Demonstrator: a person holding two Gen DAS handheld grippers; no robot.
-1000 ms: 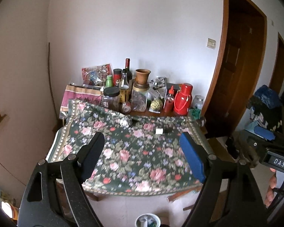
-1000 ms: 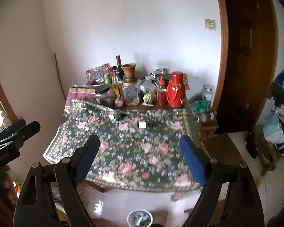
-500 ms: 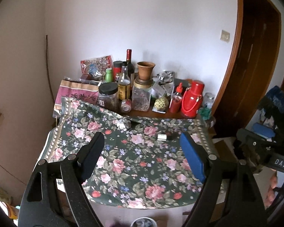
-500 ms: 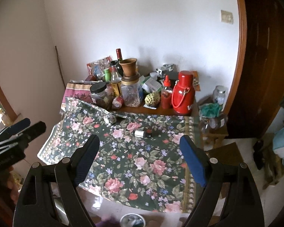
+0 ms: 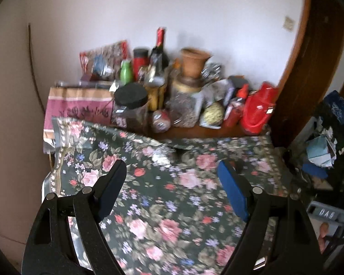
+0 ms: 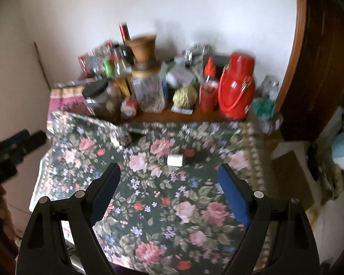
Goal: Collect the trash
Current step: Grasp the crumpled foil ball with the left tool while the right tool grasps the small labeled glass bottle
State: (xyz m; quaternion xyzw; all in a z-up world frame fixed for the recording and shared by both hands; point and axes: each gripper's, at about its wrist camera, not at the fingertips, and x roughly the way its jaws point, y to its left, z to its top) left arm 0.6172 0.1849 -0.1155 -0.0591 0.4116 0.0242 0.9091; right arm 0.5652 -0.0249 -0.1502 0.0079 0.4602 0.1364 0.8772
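Note:
A small white-and-dark piece of trash [image 6: 176, 160] lies on the floral tablecloth [image 6: 162, 197], just beyond my right gripper [image 6: 169, 192], which is open and empty above the cloth. A crumpled silvery scrap [image 5: 160, 154] lies near the cloth's far fold; it also shows in the right wrist view [image 6: 120, 140]. My left gripper [image 5: 172, 190] is open and empty over the cloth, short of that scrap. Both views are motion-blurred.
Bottles, jars, a clay pot [image 5: 193, 61] and a red thermos [image 6: 237, 89] crowd the table's back against the wall. A wooden door frame [image 5: 309, 68] stands at the right. Clothes and bags [image 5: 330, 133] are piled on the right.
Both grippers have moved forward and lower toward the table. The table now fills more of each view, and the bin on the floor has dropped out of sight.

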